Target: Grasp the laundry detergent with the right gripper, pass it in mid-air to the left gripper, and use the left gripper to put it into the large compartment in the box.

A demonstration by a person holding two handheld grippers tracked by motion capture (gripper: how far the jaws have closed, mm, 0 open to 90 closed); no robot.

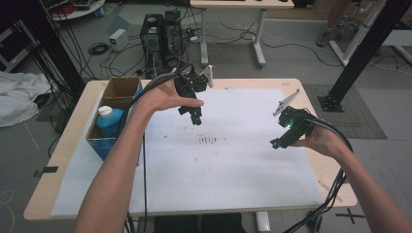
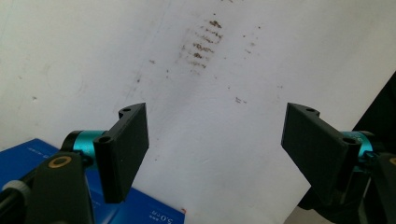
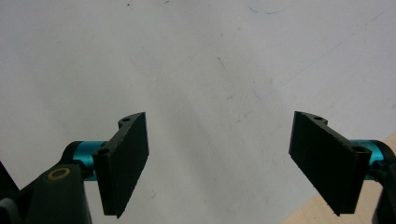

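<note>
Cardboard box [image 1: 119,92] sits at the left edge of the bench [image 1: 335,191], open top up, on the corner of the white sheet [image 1: 233,165]. A blue bottle [image 1: 109,121] with a white cap stands upright inside it, near the front. Likely kept there so the supplies stay off the working area yet within the left hand's reach. In the left gripper view a blue box wall [image 2: 140,210] shows under the left jaw, so these tongs hang just beside the box.

Left tongs [image 1: 196,116]: held above the sheet, tips pointing down, right of the box and apart from it. Jaws stand apart, nothing between them [image 2: 215,149]. Judgement: the nearest thing to pick up is the bottle, and the jaws are spread in readiness; no contact yet.

Centre of the sheet: a patch of small dark smudges [image 1: 208,140], also seen ahead of the left jaws [image 2: 203,42]. The sheet probably protects the bench top from such marks.

Right tongs [image 1: 278,142]: held low over the right side of the sheet, tips angled down and inward, well apart from the left pair. Jaws wide apart and empty [image 3: 219,158]; plain white sheet lies below, with the wooden bench edge at the corner [image 3: 327,210]. Judged to be parked in waiting, leaving the left side free.
</note>
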